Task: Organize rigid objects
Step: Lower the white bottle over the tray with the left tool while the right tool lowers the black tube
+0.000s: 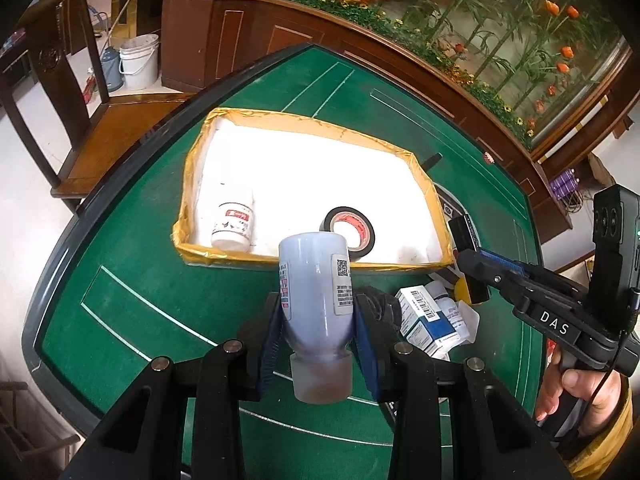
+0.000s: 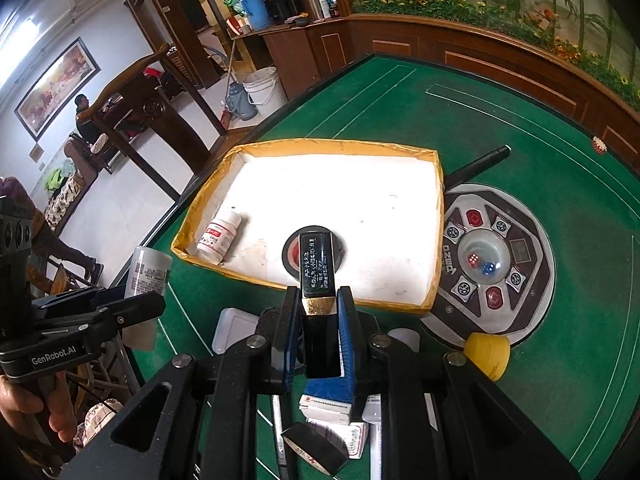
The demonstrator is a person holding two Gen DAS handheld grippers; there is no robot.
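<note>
My left gripper (image 1: 316,328) is shut on a pale blue-grey bottle (image 1: 316,280), held above the green table just short of the yellow-taped white box (image 1: 192,184). The bottle also shows in the right wrist view (image 2: 146,272). My right gripper (image 2: 318,324) is shut on a black rectangular bar with gold foil (image 2: 317,268), held over the box's near wall (image 2: 434,304). Inside the box lie a small white pill bottle (image 1: 234,220) (image 2: 219,238) and a black tape roll (image 1: 348,228) (image 2: 340,250).
Under the grippers lies a pile: medicine cartons (image 1: 424,316) (image 2: 326,404), a black tape roll (image 2: 316,448), a white case (image 2: 234,330), a yellow ball (image 2: 486,354). The table's dice console (image 2: 486,260) sits right of the box. A black rod (image 2: 480,164) lies behind it. A wooden chair (image 1: 48,92) stands left.
</note>
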